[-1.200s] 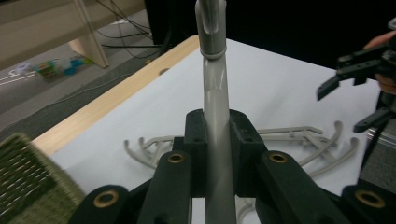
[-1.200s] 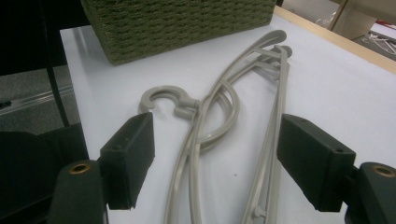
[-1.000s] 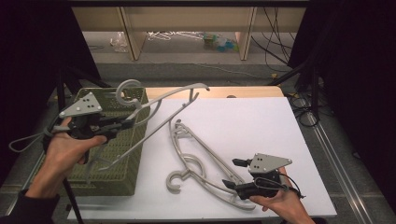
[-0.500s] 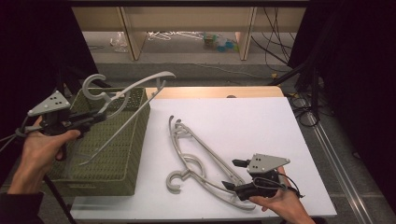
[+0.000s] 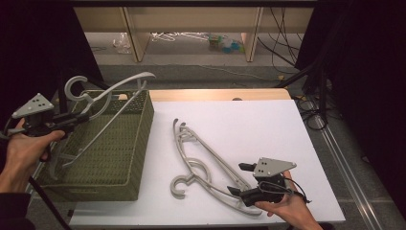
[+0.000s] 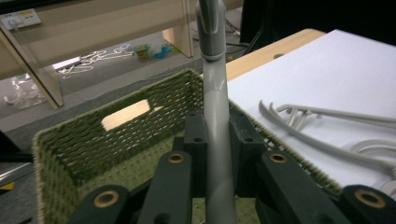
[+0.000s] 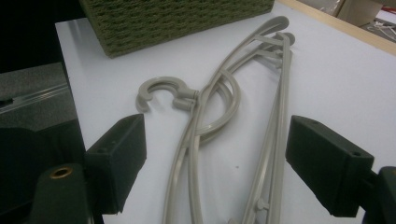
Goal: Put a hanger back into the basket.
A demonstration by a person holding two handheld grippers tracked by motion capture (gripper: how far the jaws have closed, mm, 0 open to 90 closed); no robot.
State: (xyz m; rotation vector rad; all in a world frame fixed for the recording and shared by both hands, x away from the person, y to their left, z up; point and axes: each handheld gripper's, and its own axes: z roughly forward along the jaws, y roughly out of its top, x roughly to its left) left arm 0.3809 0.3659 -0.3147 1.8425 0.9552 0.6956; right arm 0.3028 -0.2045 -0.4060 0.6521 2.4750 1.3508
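**Hanger over the basket**

Above the green woven basket (image 5: 124, 158), the left gripper (image 5: 72, 120) is clamped on a grey hanger (image 5: 103, 98). The right gripper (image 5: 242, 184), jaws just opening, straddles the stacked hangers (image 5: 201, 153) on the white table (image 5: 258, 124) without pressing them.

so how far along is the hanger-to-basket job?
Nothing visibly in the basket yet. In hand: left gripper shut on one hanger, held over the basket. Left: the hangers on the table; right gripper, jaws just opening, straddles them ungripped.
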